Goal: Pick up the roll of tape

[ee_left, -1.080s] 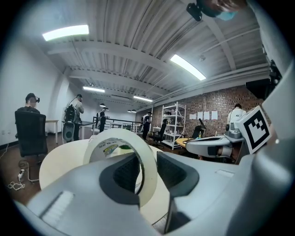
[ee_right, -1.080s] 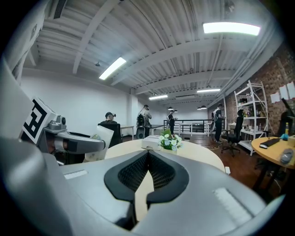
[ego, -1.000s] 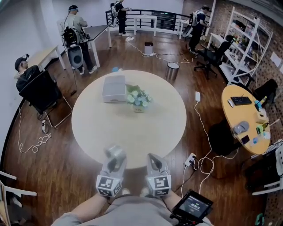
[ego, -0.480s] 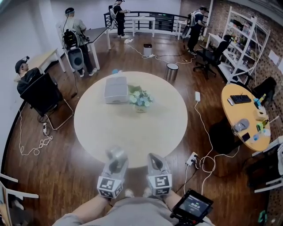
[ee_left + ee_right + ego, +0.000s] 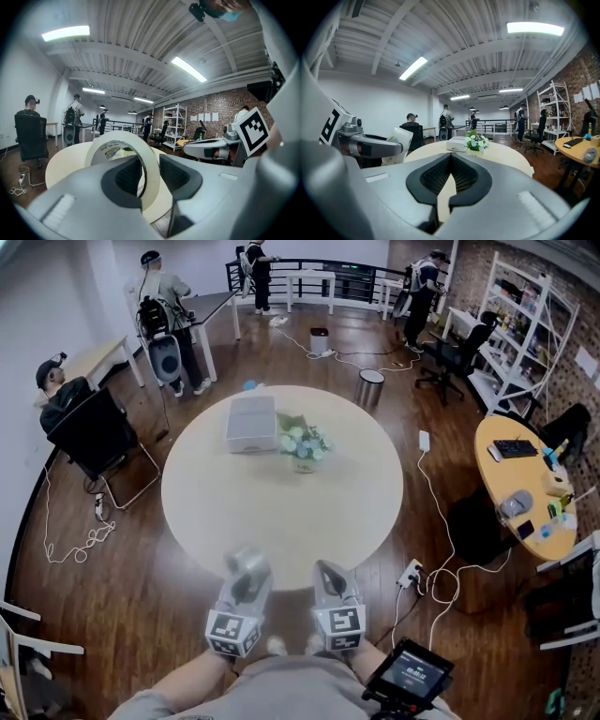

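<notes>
The roll of tape (image 5: 117,137), a cream ring with a printed inner core, stands upright between the jaws of my left gripper (image 5: 150,164), which is shut on its band. In the head view the left gripper (image 5: 246,563) holds the tape (image 5: 247,560) just over the near edge of the round table (image 5: 281,512). My right gripper (image 5: 330,570) hangs beside it on the right, shut with nothing in it. Its pads (image 5: 461,176) meet at the tips in the right gripper view, where the tape (image 5: 399,140) also shows at the left.
A pot of flowers (image 5: 302,443) and a grey box (image 5: 251,423) sit on the far half of the table. A power strip and cables (image 5: 412,576) lie on the wooden floor at the right. An oval desk (image 5: 525,493), chairs and several people stand around the room.
The head view has shifted slightly, so the table sits a little farther right. Both grippers keep their places and the left one still holds the tape.
</notes>
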Motion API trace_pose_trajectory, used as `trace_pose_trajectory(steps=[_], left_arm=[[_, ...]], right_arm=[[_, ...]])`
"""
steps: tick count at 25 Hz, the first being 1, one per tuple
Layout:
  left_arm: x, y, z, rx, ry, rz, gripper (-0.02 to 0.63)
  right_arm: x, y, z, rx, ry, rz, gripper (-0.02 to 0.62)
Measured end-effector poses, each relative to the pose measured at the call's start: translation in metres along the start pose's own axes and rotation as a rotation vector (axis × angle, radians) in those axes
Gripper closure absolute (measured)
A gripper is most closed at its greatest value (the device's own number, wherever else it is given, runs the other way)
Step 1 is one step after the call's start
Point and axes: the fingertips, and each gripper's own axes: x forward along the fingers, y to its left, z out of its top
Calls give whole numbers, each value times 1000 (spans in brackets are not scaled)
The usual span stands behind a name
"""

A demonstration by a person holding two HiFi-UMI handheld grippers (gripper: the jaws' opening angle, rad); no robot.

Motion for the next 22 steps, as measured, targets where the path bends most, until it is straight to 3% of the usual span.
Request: trace_pose_trajectory(steps=[22], left_arm=[[6,0,-3,1,16,-8,489]], right_arm=[[5,2,14,-5,-36,6,583]])
